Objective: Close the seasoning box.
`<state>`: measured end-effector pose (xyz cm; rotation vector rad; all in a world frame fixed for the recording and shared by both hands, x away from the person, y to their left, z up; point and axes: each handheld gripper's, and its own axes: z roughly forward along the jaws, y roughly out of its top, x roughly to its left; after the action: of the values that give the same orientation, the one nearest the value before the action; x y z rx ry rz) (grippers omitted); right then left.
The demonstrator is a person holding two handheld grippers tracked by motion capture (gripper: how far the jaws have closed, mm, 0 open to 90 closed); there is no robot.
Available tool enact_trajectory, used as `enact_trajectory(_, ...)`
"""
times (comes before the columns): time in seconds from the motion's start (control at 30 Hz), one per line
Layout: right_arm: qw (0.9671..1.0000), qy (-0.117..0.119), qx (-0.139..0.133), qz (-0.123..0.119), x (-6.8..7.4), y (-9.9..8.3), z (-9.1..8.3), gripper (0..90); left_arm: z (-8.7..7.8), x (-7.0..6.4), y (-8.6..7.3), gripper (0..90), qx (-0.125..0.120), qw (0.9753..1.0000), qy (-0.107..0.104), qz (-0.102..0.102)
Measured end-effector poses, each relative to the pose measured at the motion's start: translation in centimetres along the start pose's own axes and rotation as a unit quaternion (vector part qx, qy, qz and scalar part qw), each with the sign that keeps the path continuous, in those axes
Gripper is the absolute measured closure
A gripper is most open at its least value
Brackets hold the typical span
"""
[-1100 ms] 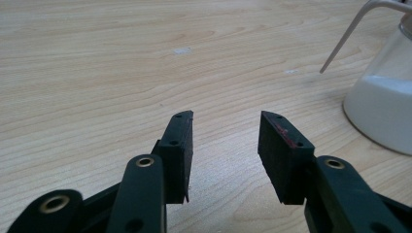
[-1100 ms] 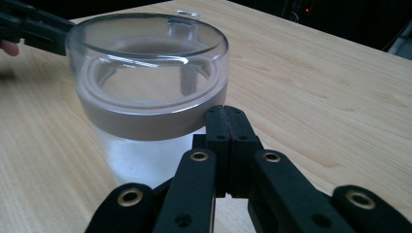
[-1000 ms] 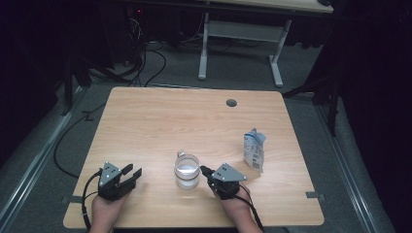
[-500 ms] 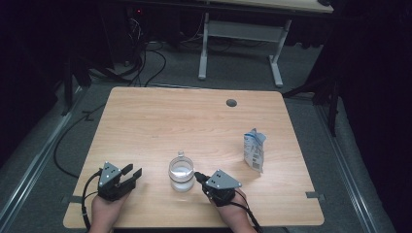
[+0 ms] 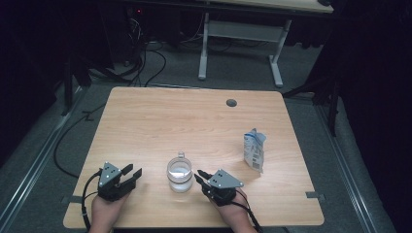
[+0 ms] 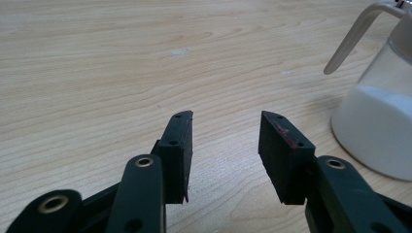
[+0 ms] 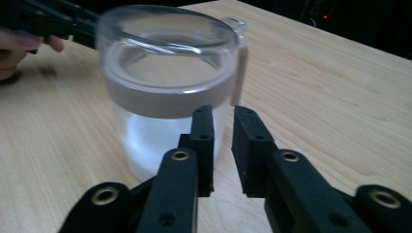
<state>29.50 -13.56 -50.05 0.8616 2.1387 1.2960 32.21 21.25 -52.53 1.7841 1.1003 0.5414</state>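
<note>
Hands sit at the near edge of the counter [image 5: 145, 126], each one carrying a hand-held gripper. My left hand-held gripper [image 5: 130, 175] rests low on the wood near the front left corner, its jaws spread well apart with nothing between them; from the left gripper view I see bare grain in the gap, and the jar off to the side of that view. My right hand-held gripper [image 5: 198, 174] sits just right of centre, pointing left at the jar. Its jaws stand close together with only a narrow slit left, and they grip nothing. In the right gripper view the tips are right up against the jar's side, though I cannot tell whether they touch it.

Between the two grippers stands the glass jar [image 5: 180, 173], upright, open at the top, with a pale band below the rim and a pale handle on its far side. White powder fills the lower part. It is just beside the right jaws and well apart from the left ones.

Farther back and to the right a small blue-and-white pouch [image 5: 254, 149] stands upright on its own. Beyond it, near the far edge, is a round cable hole [image 5: 231, 103].
</note>
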Motion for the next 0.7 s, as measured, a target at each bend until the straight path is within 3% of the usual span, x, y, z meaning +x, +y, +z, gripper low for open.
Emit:
enact_trajectory(0.07,0.9996,-0.022,0.001,0.015,-1.2,-0.5,-0.2,69.3,0.0,0.0,0.0,56.2,0.0,1.0,-0.001,0.0)
enact_trajectory(0.13,0.9994,-0.028,0.001,0.02,-1.6,-0.7,-0.2,68.1,0.0,0.0,0.0,56.2,-0.001,1.0,-0.001,0.0)
enact_trajectory(0.23,0.9971,-0.059,0.0,0.048,-3.8,-1.7,-1.2,60.2,-0.1,0.0,0.0,56.1,-0.002,1.0,0.0,-0.001)
enact_trajectory(0.27,0.9971,-0.059,0.0,0.048,-3.8,-1.7,-1.2,60.2,-0.1,0.1,0.0,56.1,-0.002,1.0,-0.001,-0.002)
enact_trajectory(0.4,0.9932,-0.092,-0.001,0.071,-6.3,-3.2,-3.2,55.8,-0.2,0.1,0.0,55.8,-0.003,1.0,-0.001,-0.003)
enact_trajectory(0.7,0.9894,-0.118,0.002,0.084,-8.0,-5.0,-6.0,51.3,0.0,-0.1,0.0,54.6,0.0,1.0,-0.005,-0.002)
